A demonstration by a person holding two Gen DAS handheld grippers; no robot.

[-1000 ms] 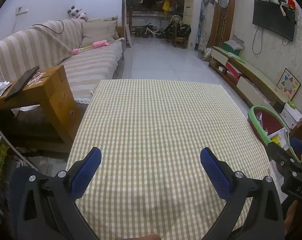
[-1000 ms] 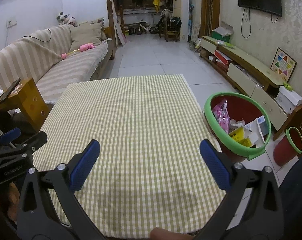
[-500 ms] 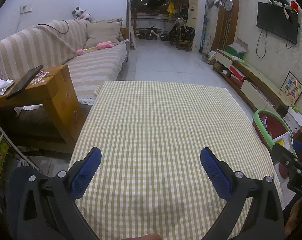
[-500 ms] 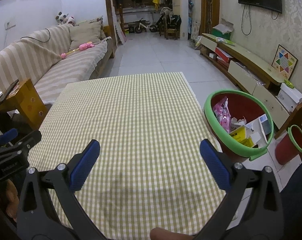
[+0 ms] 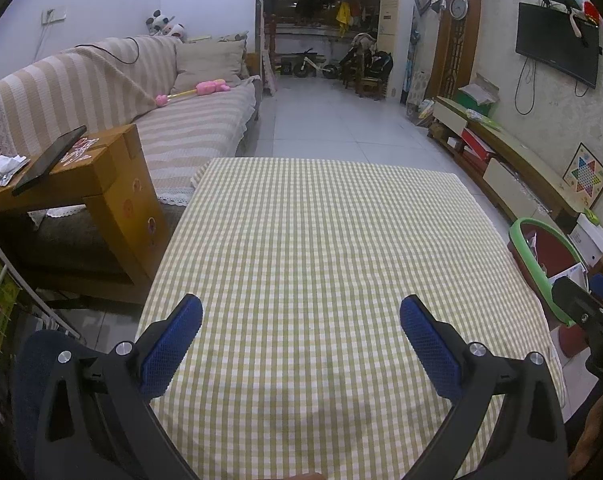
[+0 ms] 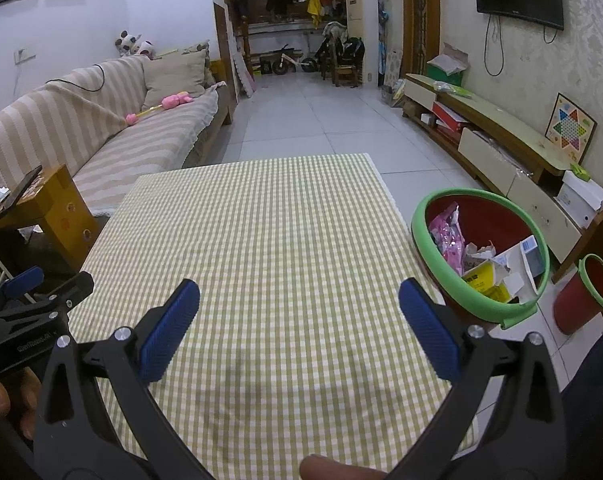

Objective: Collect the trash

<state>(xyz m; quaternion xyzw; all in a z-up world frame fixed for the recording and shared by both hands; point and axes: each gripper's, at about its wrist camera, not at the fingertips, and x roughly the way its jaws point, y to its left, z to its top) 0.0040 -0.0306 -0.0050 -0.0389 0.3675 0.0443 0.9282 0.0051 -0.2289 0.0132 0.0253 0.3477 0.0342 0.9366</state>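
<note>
I hold my left gripper and right gripper over the green-and-white checked tablecloth, both with jaws spread wide and empty. The trash, pink wrapper and torn cartons, lies in the green-rimmed red plastic bin just beside the table's right edge.

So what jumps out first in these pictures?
The checked tablecloth fills the middle with nothing on it. Right of the table, a red bin with a green rim holds pink wrappers and torn boxes. Both grippers, left and right, hover with jaws wide apart.
</note>
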